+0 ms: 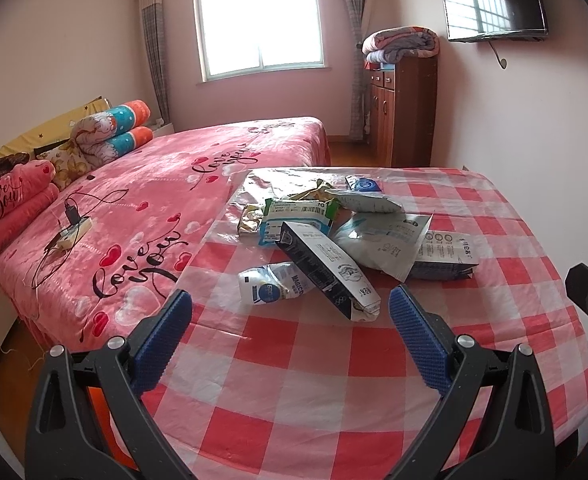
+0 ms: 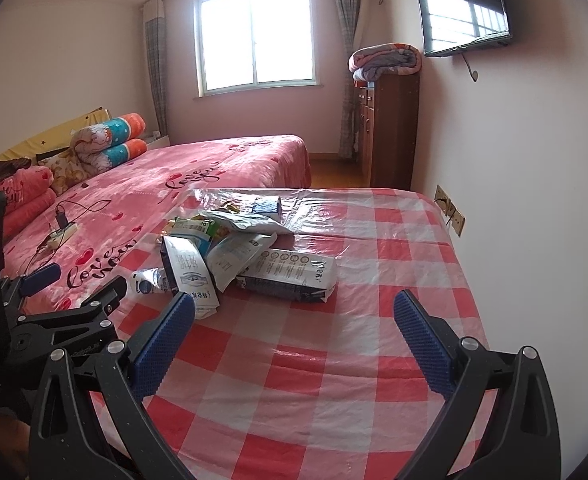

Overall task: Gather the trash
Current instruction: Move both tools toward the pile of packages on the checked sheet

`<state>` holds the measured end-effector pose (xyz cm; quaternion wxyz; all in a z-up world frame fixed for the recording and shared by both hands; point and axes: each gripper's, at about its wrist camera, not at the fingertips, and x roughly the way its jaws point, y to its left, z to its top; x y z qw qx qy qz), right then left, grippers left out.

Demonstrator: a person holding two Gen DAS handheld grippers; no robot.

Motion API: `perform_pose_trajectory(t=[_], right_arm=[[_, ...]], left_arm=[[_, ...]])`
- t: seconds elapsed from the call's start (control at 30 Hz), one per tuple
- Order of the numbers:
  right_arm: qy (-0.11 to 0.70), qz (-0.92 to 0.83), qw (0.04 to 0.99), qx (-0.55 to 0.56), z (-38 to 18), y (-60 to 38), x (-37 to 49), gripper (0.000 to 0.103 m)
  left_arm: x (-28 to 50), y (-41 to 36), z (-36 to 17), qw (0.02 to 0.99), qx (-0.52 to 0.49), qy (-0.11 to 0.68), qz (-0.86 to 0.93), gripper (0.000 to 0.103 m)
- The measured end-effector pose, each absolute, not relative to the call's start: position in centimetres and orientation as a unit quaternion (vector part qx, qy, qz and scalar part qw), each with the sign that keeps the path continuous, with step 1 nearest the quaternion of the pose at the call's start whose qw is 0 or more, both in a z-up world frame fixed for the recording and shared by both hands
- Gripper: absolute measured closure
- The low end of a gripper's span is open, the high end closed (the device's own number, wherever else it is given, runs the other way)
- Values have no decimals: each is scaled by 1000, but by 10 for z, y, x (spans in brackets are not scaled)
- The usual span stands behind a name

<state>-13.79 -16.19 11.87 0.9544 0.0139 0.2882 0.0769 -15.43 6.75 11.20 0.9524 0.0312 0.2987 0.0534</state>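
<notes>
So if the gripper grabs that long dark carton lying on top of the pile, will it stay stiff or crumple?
The dark carton probably dents easily: its near end is already crushed. It looks empty, so likely light, and lifting may shift wrappers underneath.

Left black two-finger tongs (image 1: 290, 304) with blue ribbed pads (image 1: 162, 344), held level and pointing forward, fingers spread wide, nothing between them. Right black two-finger tongs (image 2: 294, 306), same blue ribbed pads (image 2: 423, 344), likewise spread wide and gripping nothing. Both held low, side by side and near each other: left tongs seen at the left edge of the right wrist view, a sliver of the right tongs at the right edge of the left wrist view.
</notes>
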Motion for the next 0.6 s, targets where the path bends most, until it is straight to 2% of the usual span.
perform_pose_trajectory(t=[0.6], right_arm=[[316,83,945,22,103,-161,-129,4]], left_arm=[[-145,66,101,947,33,313,56,4]])
